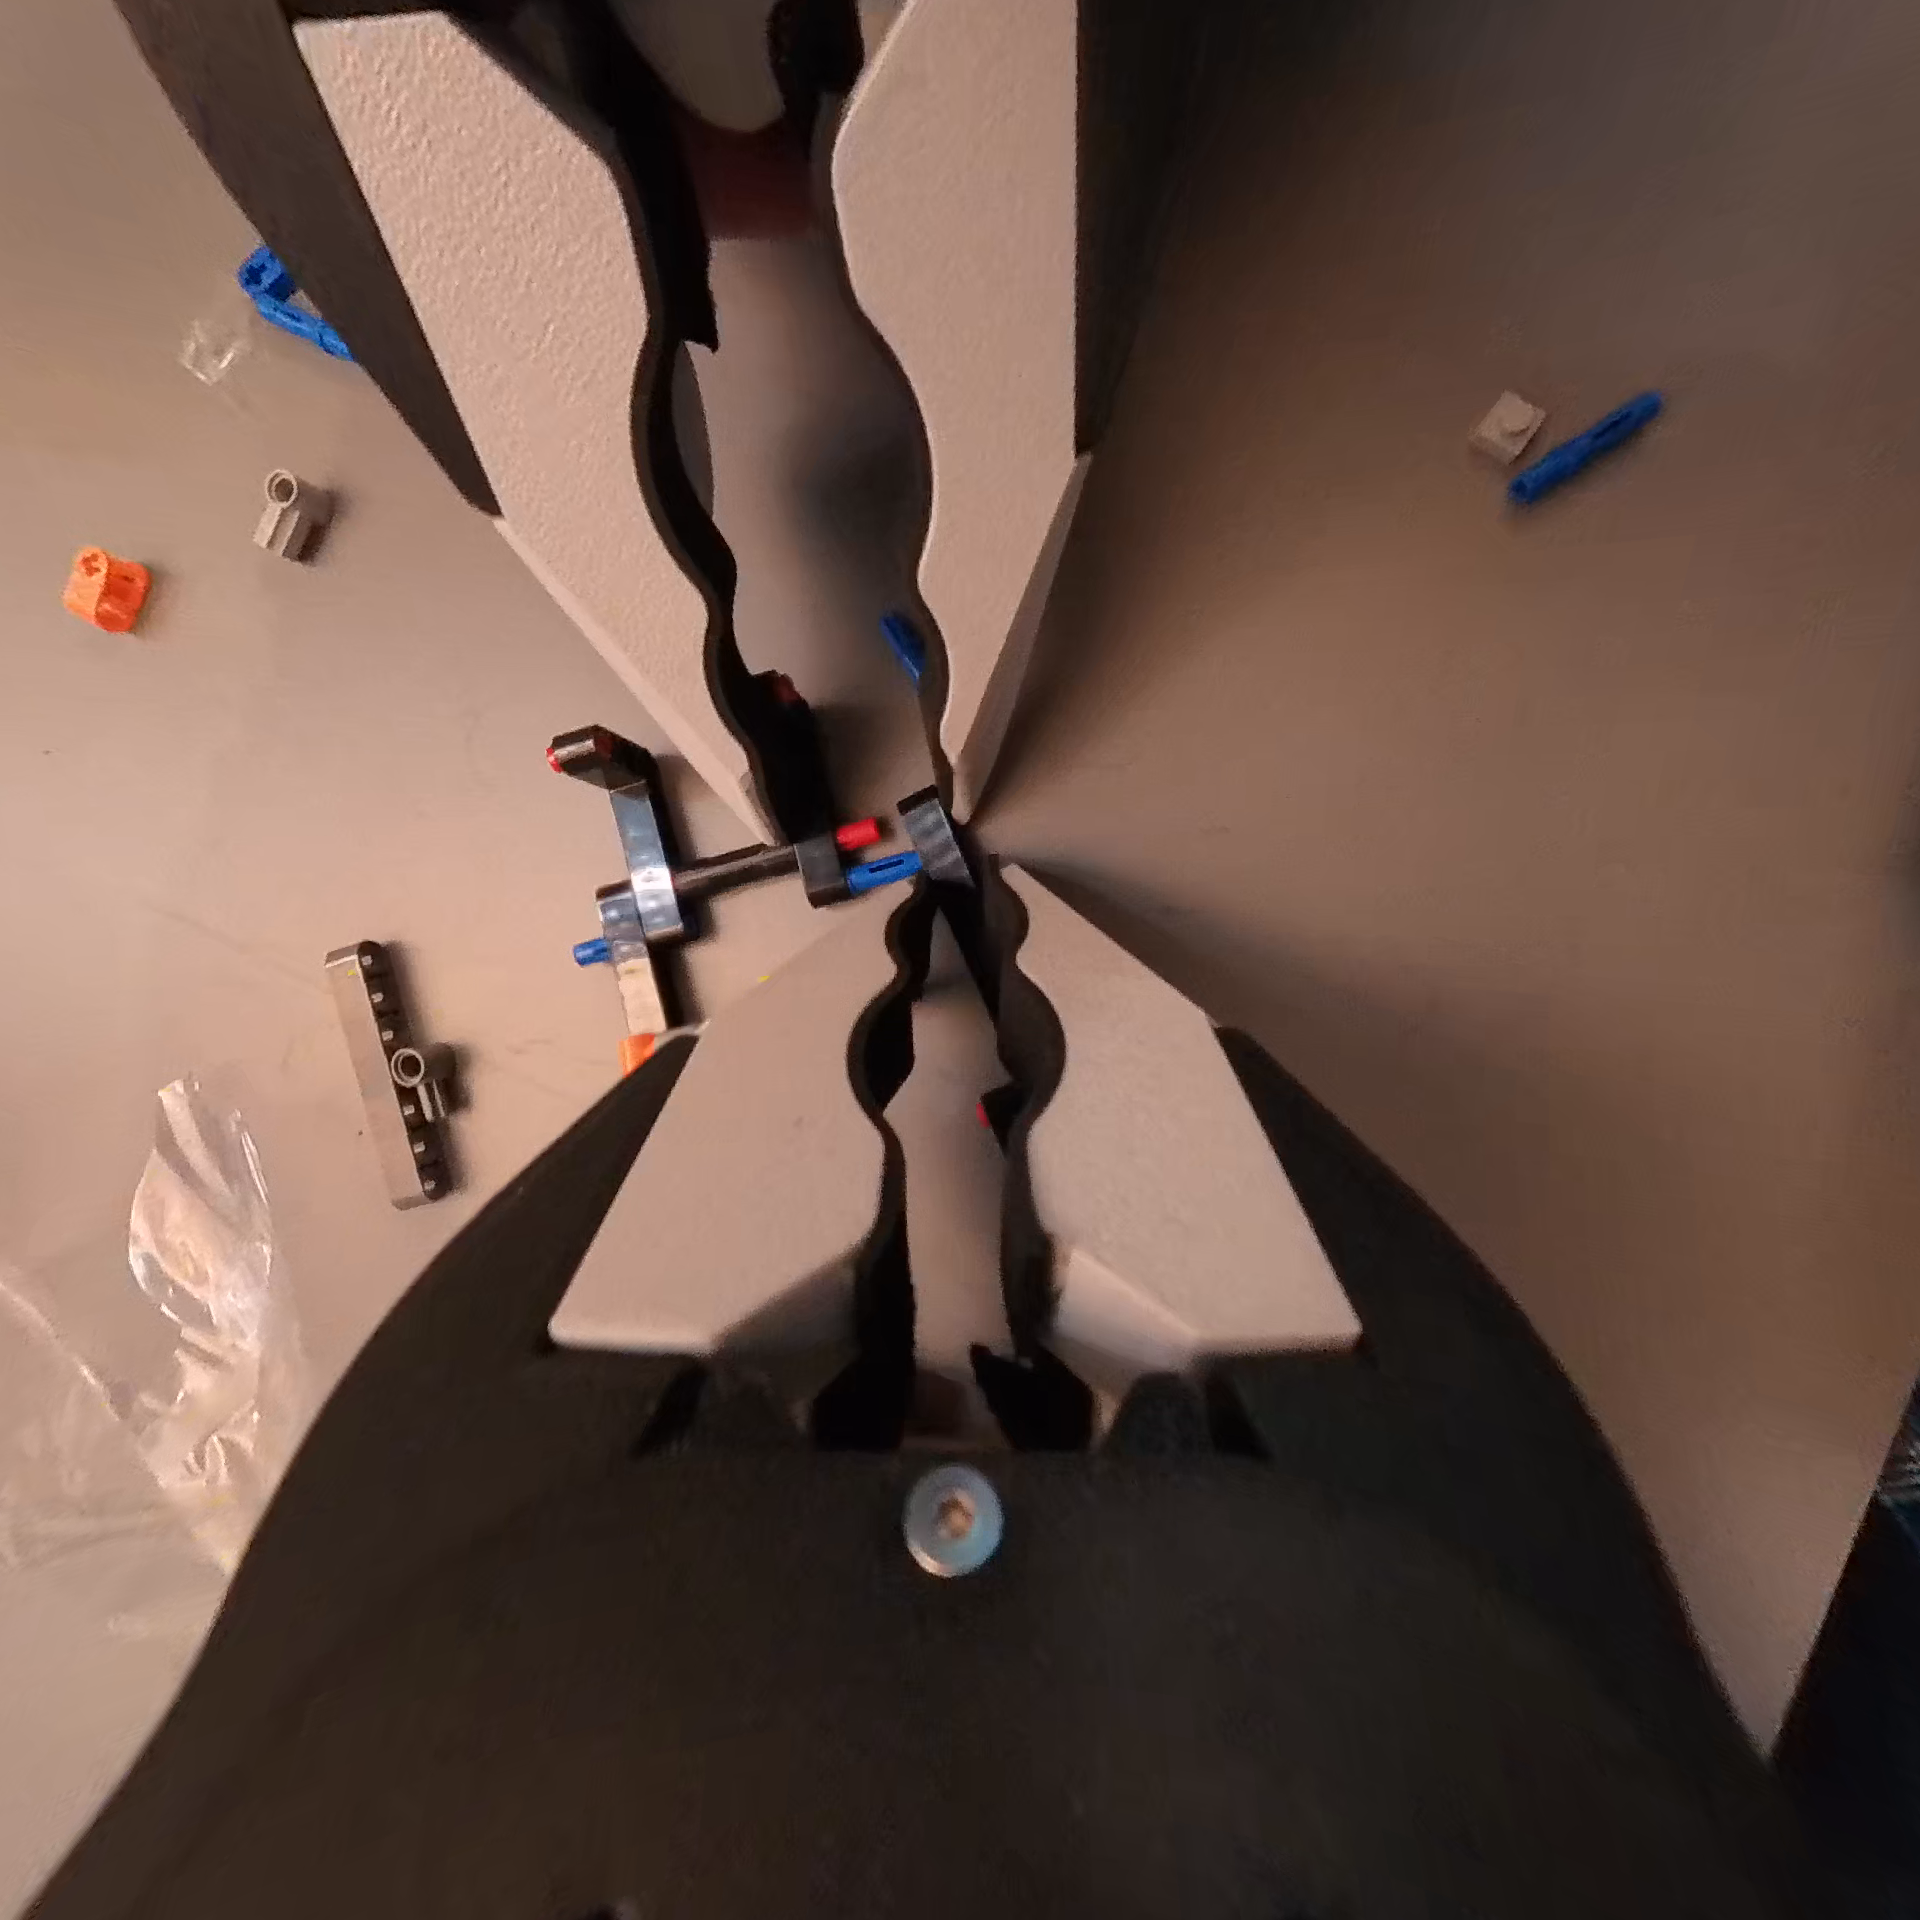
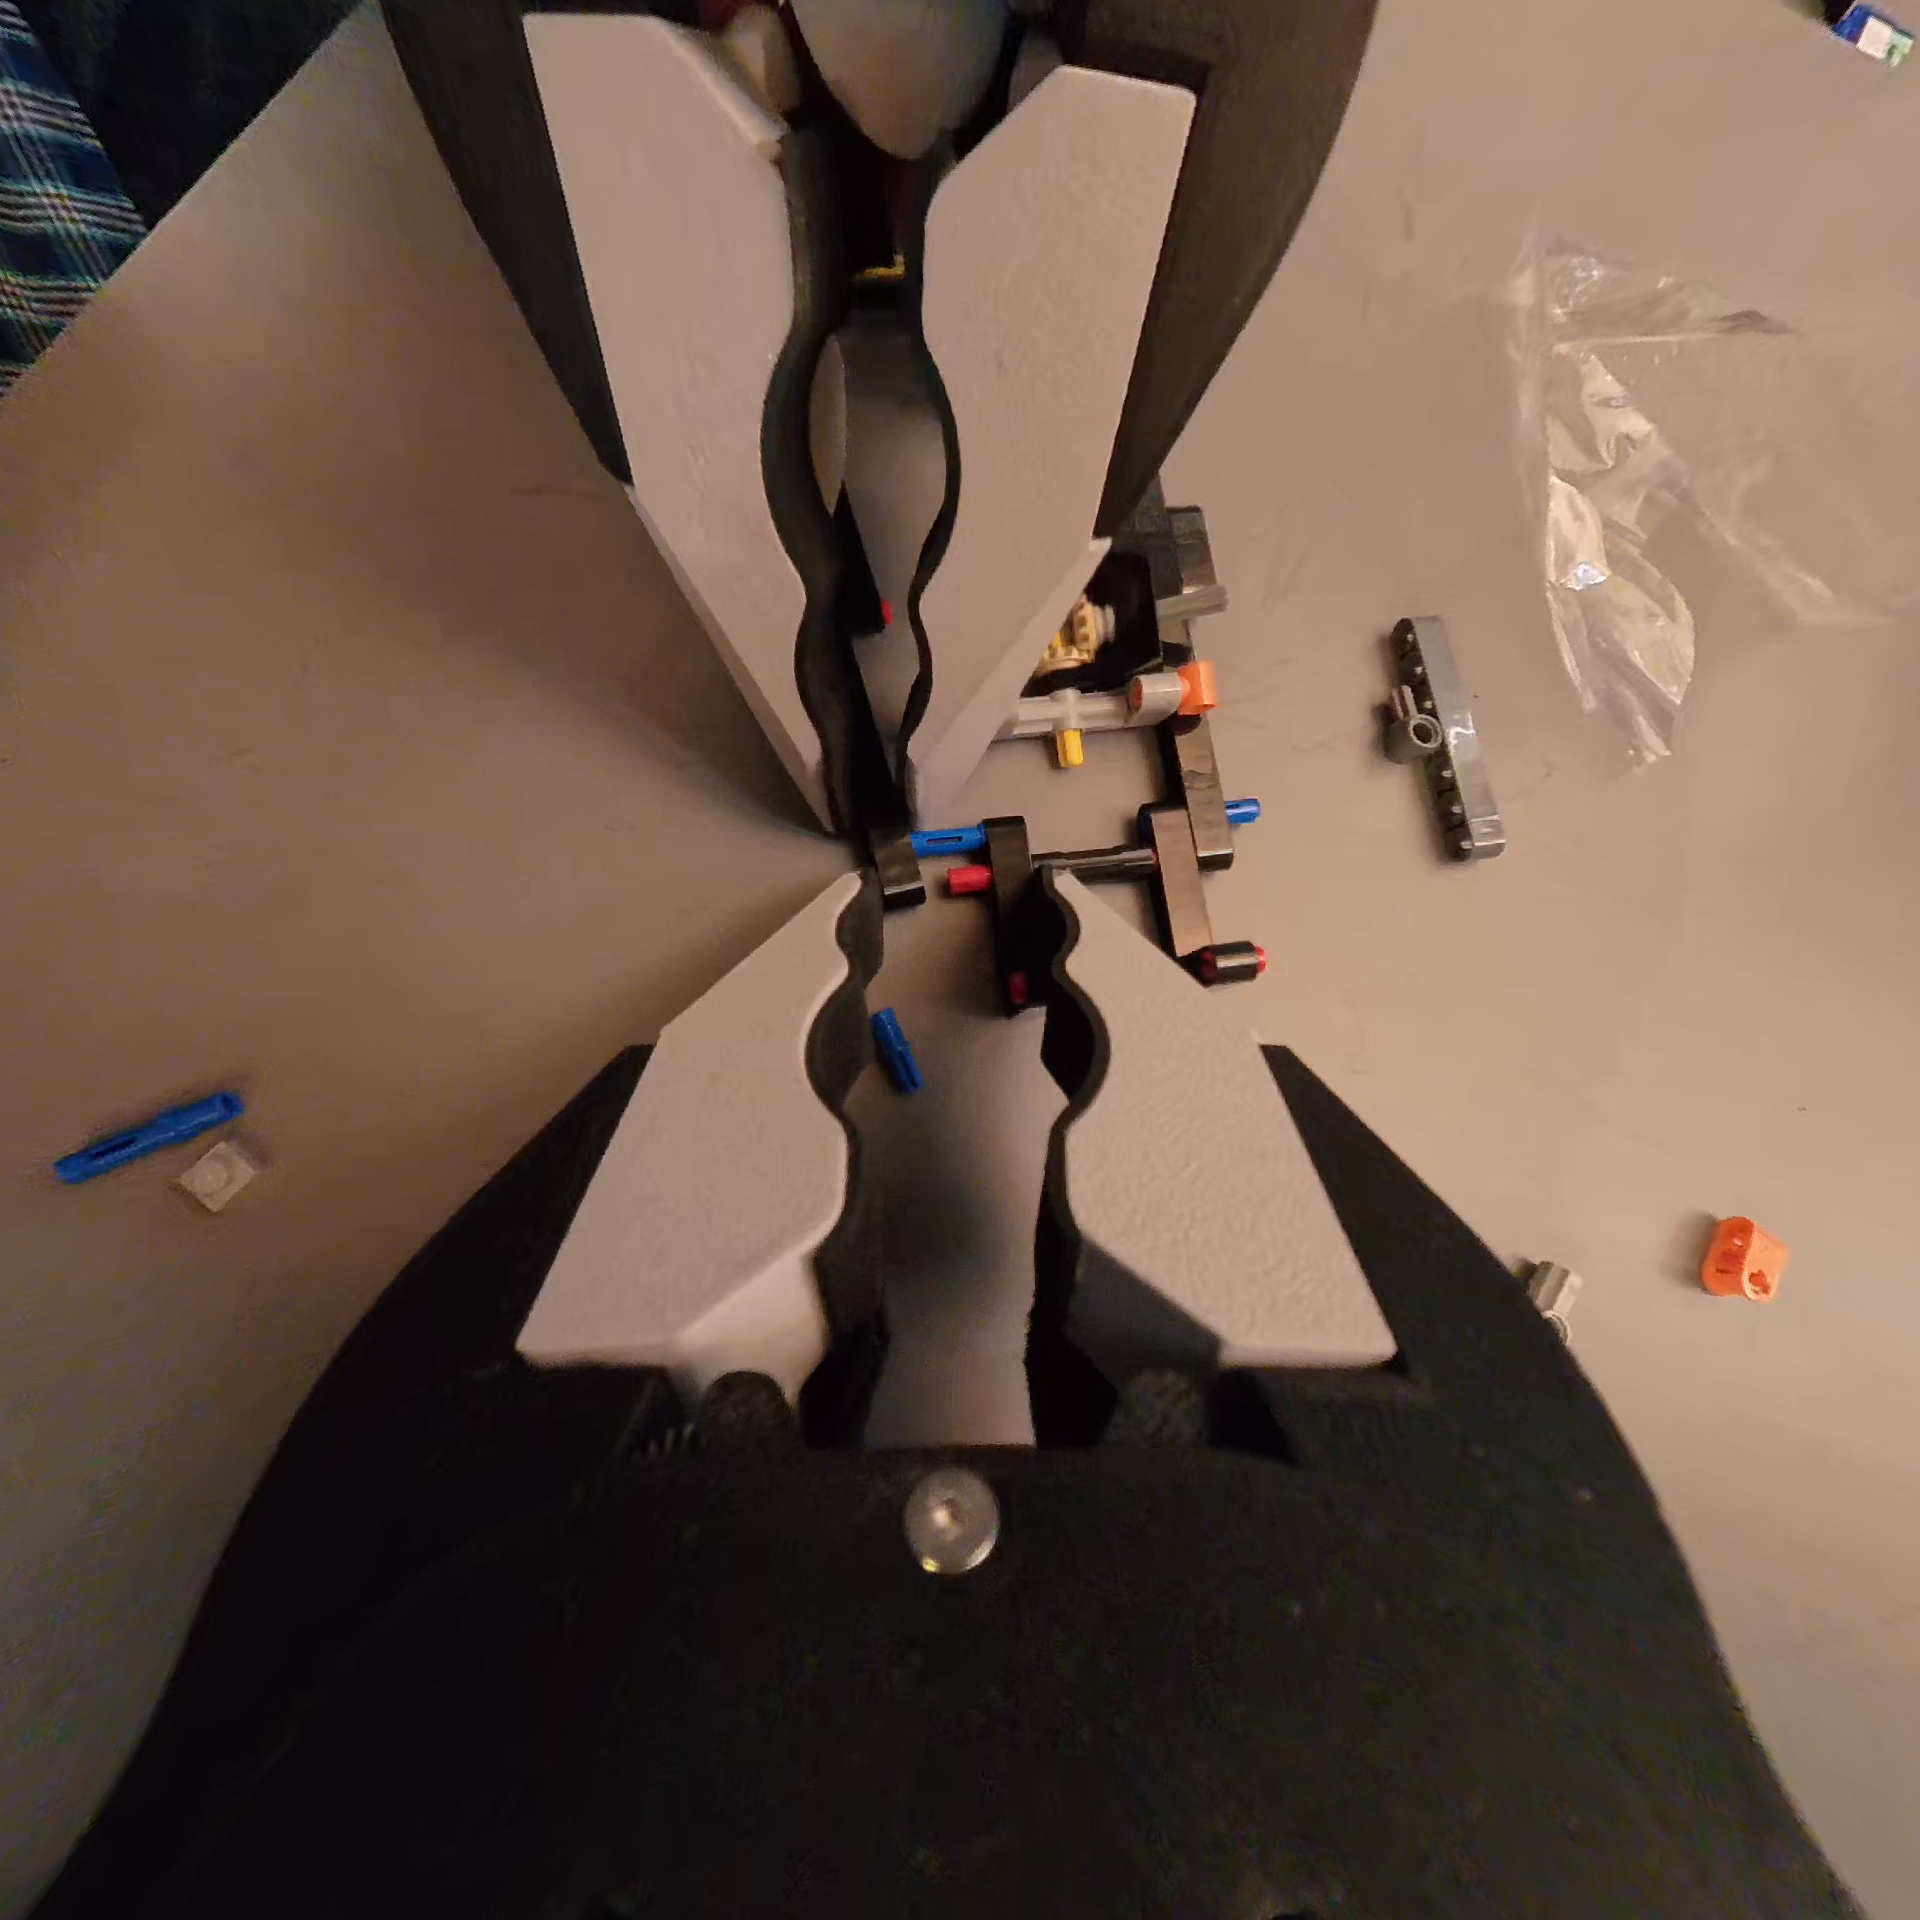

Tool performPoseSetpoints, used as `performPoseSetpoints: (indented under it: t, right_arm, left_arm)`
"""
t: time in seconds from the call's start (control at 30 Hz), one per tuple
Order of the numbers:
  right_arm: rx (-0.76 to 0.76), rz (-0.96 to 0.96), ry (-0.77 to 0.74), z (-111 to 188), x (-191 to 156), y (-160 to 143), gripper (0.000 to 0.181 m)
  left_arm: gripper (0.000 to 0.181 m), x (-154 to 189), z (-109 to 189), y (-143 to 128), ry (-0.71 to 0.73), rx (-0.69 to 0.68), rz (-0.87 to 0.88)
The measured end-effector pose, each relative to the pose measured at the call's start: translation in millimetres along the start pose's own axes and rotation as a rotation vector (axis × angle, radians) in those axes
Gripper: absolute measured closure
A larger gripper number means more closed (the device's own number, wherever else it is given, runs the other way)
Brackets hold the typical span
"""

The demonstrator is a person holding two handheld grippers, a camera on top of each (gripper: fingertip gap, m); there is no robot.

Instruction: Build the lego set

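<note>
A partly built black Technic assembly (image 2: 1195, 821) lies on the table; it also shows in the left wrist view (image 1: 644, 894). A black axle (image 2: 1091, 860) joins it to a black beam (image 2: 1010, 925) that carries a blue pin (image 2: 945, 837) and a red pin (image 2: 966, 881). My left gripper (image 1: 951, 894) is shut on a second black beam (image 1: 932, 836), holding its end against the tip of the blue pin. My right gripper (image 2: 956, 883) straddles the pinned beam with its jaws apart; one finger (image 2: 1081, 935) touches it. A loose blue pin (image 2: 896, 1049) lies between the right fingers.
A long grey beam (image 1: 390, 1070) with a grey connector lies beside the assembly. An orange connector (image 1: 104, 590), a grey connector (image 1: 291, 514), a blue piece (image 1: 281, 301) and a clear plastic bag (image 1: 197, 1247) lie beyond. A long blue pin (image 2: 145, 1138) and a grey plate (image 2: 220, 1177) lie on the other side. Less than 4 cm separates the two grippers' tips. The grey plate (image 2: 220, 1177) is about 11 cm from my left fingertips. It turns up in the left wrist view (image 1: 1499, 425) as well.
</note>
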State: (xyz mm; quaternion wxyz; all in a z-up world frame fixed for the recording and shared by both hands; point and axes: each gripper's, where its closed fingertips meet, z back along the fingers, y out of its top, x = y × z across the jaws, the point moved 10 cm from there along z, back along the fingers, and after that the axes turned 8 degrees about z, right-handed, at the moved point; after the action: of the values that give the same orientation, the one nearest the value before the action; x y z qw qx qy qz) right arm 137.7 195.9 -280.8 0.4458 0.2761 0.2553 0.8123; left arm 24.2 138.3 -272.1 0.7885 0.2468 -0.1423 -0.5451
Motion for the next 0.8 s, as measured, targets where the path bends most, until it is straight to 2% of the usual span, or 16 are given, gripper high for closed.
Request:
performPoseSetpoints:
  t: [0.2,0.23,0.27,0.47,0.53,0.63,0.8]
  right_arm:
    - [0.005,-0.002,-0.012,-0.4,1.4,-0.5,0.160]
    - [0.008,-0.004,-0.011,-0.4,1.4,-0.8,0.159]
    - [0.007,-0.003,-0.011,-0.6,1.2,-0.5,0.159]
    - [0.000,0.000,-0.012,-1.6,0.5,1.2,0.161]
    - [0.000,0.002,-0.010,-1.6,0.5,1.2,0.161]
    - [0.005,0.002,-0.008,-1.7,0.1,1.2,0.161]
    - [0.015,-0.004,-0.004,-1.6,0.7,0.5,0.161]
  left_arm:
    - [0.169,6.0,2.1,-4.0,0.059,0.026,0.021]
    - [0.163,5.9,2.6,-4.3,0.076,0.035,0.021]
    - [0.144,3.9,4.1,-4.1,0.119,0.049,0.019]
    - [0.133,6.0,5.0,-2.7,0.141,0.044,0.033]
    - [0.134,2.5,3.1,-1.1,0.132,0.040,0.043]
    - [0.143,-2.6,1.5,0.4,0.047,0.013,0.074]
    - [0.143,-7.4,1.3,-0.8,-0.002,0.016,0.045]
